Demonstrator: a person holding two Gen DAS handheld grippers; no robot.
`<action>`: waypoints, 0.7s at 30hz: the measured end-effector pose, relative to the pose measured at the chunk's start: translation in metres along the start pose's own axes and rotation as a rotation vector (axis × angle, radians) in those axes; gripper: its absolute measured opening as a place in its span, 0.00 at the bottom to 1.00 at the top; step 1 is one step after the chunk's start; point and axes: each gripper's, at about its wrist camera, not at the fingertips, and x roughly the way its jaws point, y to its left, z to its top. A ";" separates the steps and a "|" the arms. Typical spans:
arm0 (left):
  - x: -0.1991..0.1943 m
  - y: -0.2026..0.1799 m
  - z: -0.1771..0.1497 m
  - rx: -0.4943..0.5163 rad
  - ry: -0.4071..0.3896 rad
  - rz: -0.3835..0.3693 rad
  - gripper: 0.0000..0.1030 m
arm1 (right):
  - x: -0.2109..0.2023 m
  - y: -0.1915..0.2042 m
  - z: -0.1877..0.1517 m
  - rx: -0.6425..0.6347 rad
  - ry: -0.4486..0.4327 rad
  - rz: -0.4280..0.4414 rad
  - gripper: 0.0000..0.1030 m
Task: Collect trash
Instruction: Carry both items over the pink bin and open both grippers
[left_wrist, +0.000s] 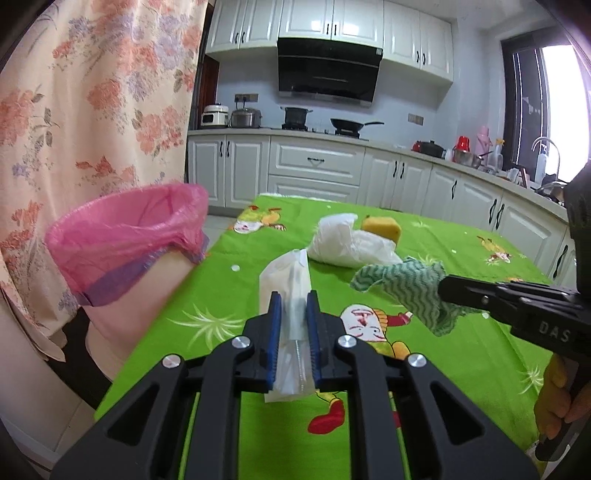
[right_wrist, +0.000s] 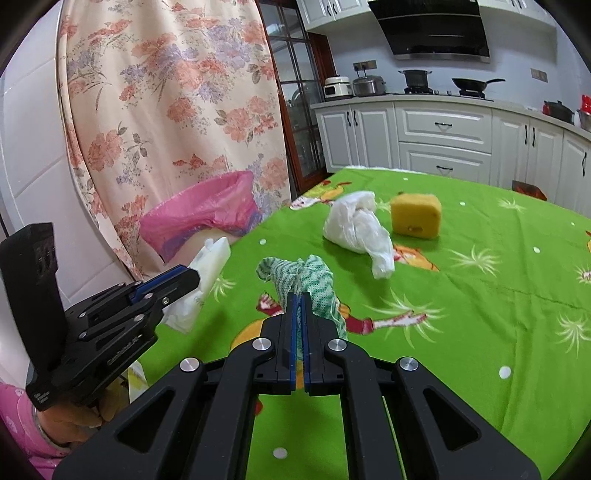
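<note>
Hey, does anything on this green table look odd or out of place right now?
Nothing is spilled or broken. A crumpled white plastic bag and a yellow sponge lie loose mid-table, uncollected; the pink-lined bin stands beside the table's edge.

Both views are brightly and evenly lit by daylight. In the left wrist view the window at two o'clock is blown out to white glare. Soft, faint shadows are cast on the green tabletop. Strong fisheye bending is seen at the edges, with dark vignetting in the corners. The bin liner at nine o'clock is slightly blurred.
</note>
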 end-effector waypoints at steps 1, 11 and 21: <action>-0.003 0.002 0.001 -0.004 -0.006 0.002 0.13 | 0.001 0.003 0.002 -0.005 -0.005 0.003 0.04; -0.033 0.023 0.022 -0.038 -0.101 0.034 0.13 | 0.017 0.039 0.026 -0.085 -0.032 0.049 0.04; -0.049 0.066 0.058 -0.050 -0.178 0.101 0.13 | 0.044 0.079 0.078 -0.117 -0.091 0.130 0.04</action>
